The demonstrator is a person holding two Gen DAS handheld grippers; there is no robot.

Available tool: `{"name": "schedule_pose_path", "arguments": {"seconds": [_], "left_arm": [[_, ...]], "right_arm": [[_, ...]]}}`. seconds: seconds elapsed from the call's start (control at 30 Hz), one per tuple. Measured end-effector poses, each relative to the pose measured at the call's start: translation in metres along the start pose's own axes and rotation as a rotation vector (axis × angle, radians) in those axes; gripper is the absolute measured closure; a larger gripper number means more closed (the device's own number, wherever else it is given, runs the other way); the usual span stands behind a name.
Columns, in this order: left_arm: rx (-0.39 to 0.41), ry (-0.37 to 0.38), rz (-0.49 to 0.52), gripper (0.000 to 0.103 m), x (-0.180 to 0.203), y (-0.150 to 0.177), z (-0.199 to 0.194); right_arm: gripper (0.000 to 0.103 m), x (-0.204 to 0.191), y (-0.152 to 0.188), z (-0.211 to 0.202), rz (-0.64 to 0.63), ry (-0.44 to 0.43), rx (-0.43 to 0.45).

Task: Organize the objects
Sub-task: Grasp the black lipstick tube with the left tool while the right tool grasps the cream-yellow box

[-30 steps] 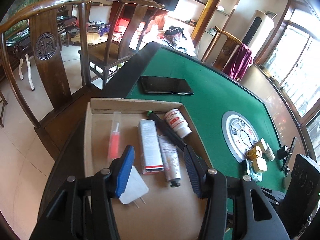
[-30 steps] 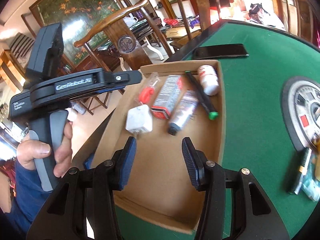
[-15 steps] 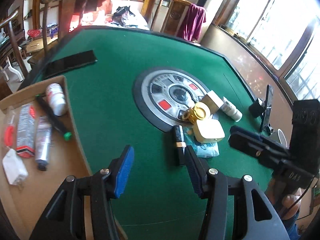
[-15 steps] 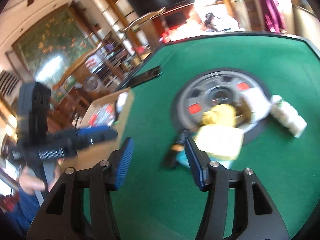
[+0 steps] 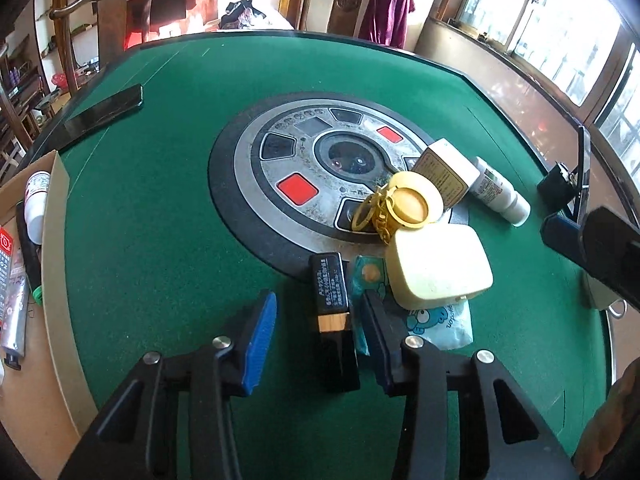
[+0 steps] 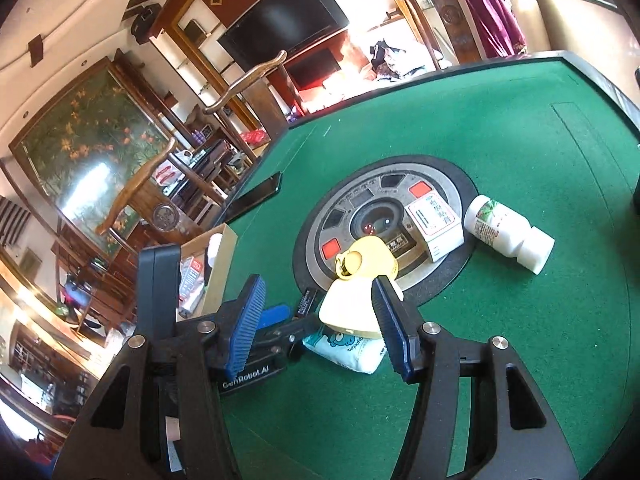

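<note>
Closing squarely on the slim black lighter with a gold band [image 5: 334, 312] is the step in hand: it lies flat on the green felt bench [image 5: 160, 220] just beside the cream plastic case [image 5: 438, 268], between the narrowing, not yet touching pads of the left tool [image 5: 316, 334]. That tool's jaws have just been closing, so the person should centre them on the lighter's long sides, clear of the pale blue tissue pack [image 5: 444, 326]. Right tool [image 6: 316, 320] hangs half open and empty over the case.

A phone [image 5: 105, 113] lies on the green table [image 5: 160, 240] beside wooden chairs [image 5: 108, 12].

By the round console [image 5: 320, 176]: one black lighter [image 5: 332, 300], one cream case [image 5: 440, 268], one white bottle [image 5: 496, 192], one small box [image 5: 444, 168], one tissue pack [image 5: 444, 324].
</note>
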State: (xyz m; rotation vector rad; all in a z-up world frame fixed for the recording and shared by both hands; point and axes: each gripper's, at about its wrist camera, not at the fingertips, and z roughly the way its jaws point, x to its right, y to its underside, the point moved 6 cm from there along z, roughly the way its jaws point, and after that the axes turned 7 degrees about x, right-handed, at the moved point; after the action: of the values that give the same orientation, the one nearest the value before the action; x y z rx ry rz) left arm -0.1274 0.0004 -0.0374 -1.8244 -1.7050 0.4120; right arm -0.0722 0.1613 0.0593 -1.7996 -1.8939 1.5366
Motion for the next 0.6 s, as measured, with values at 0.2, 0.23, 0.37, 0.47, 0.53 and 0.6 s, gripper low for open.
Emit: {"name": "schedule_pose_path", "arguments": {"seconds": [0.2, 0.23, 0.37, 0.47, 0.53, 0.6], "left_arm": [[0.032, 0.039, -0.045, 0.086, -0.013, 0.003, -0.004], [0.029, 0.050, -0.062, 0.086, -0.016, 0.003, -0.003], [0.037, 0.032, -0.052, 0.086, -0.019, 0.004, -0.005], [0.039, 0.039, -0.053, 0.086, -0.019, 0.005, -0.004], [0.036, 0.050, -0.058, 0.086, -0.019, 0.004, -0.004], [0.032, 0.064, -0.071, 0.086, -0.021, 0.004, -0.004]], "right_arm": [[0.047, 0.023, 0.009, 0.022, 0.003, 0.050, -0.057], [0.047, 0.028, 0.008, 0.027, 0.004, 0.063, -0.063], [0.047, 0.044, 0.005, 0.056, 0.013, 0.066, -0.123], [0.047, 0.044, 0.006, 0.075, 0.009, 0.002, -0.176], [0.047, 0.037, 0.011, 0.076, -0.018, -0.037, -0.196], [0.047, 0.018, 0.024, 0.065, -0.099, -0.082, -0.259]]}}
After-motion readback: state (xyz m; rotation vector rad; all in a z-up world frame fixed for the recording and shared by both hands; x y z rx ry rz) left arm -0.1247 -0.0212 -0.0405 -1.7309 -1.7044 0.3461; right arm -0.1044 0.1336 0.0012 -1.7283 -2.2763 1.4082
